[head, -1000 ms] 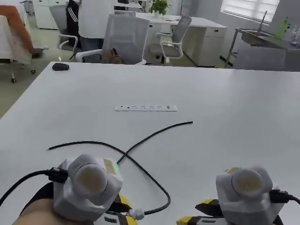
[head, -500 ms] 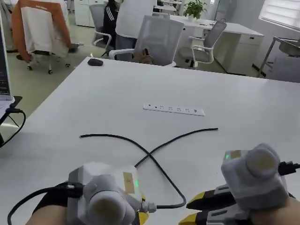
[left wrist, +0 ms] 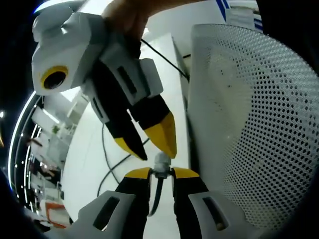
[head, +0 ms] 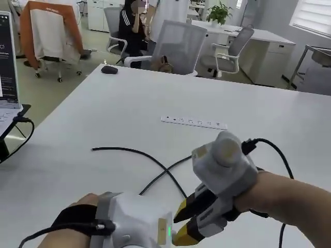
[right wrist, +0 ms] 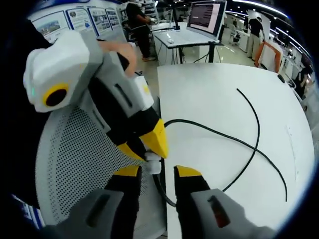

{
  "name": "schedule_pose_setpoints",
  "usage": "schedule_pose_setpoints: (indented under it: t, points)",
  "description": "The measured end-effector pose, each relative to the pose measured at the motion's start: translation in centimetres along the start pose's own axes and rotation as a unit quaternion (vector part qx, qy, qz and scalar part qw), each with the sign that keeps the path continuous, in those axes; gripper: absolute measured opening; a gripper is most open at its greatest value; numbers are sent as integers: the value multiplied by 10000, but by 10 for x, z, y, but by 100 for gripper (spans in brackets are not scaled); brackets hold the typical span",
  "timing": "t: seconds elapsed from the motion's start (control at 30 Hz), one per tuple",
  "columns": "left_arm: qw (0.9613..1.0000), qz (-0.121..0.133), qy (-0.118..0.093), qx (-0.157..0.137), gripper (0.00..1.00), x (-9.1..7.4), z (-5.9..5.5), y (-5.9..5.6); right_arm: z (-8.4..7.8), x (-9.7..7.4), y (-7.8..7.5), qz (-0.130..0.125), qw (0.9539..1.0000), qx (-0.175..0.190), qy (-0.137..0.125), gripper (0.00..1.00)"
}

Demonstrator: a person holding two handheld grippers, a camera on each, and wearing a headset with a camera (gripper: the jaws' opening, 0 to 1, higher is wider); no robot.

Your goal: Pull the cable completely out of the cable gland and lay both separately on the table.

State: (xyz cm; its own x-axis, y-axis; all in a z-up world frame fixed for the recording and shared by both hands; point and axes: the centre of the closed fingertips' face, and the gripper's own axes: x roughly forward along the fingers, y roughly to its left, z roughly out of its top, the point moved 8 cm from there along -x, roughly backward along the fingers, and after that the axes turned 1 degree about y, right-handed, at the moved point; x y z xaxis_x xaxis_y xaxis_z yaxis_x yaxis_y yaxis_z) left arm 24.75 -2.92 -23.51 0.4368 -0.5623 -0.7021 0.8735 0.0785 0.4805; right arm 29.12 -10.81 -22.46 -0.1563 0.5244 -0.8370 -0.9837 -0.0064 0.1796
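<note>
A small white cable gland (left wrist: 162, 162) sits pinched between the yellow tips of my left gripper (left wrist: 162, 173), which is shut on it. From the gland a black cable (right wrist: 234, 142) runs onto the white table (head: 103, 113), where it loops and crosses itself (head: 166, 169). My right gripper (right wrist: 157, 172) is open, a jaw on each side of the cable just behind the gland (right wrist: 152, 162), not touching it. In the head view the right gripper (head: 185, 227) points down-left at the left gripper's white body, near the table's front edge.
A white power strip (head: 194, 123) lies at mid-table and a dark mouse (head: 109, 70) at the far left edge. A laptop (head: 8, 67) stands off the table's left side. Office chairs (head: 178, 44) and people are beyond the far edge. A mesh chair back (left wrist: 249, 124) is close beside the grippers.
The right gripper has swung in from the right and now meets the left gripper at the gland. The left gripper has kept its hold. The head camera has shifted.
</note>
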Motion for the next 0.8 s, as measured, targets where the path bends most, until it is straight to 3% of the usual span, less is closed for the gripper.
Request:
schedule_pose_setpoints:
  t: [0.23,0.37,0.47,0.57,0.63,0.7,0.8]
  points:
    - [9995,58,-22,313,17,1,3,2,-1,11,1,349,9986,-255,293,14]
    - [9992,-11,22,401,17,2,2,1,-3,13,3,391,9983,-264,341,13]
    - [9993,-51,32,358,17,2,1,1,-3,15,6,236,9984,-336,377,13]
    - [9998,-151,-62,-111,17,0,0,5,-2,15,9,18,9973,-552,478,12]
    - [9981,-222,-165,-545,17,-2,-3,8,-1,15,10,-122,9959,-750,491,12]
    - [9934,-337,-292,-1052,17,-3,-4,4,-2,15,12,-241,9953,-809,471,12]
    - [9831,-527,-441,-1696,17,-3,-9,4,-2,16,16,-488,9914,-1115,478,12]
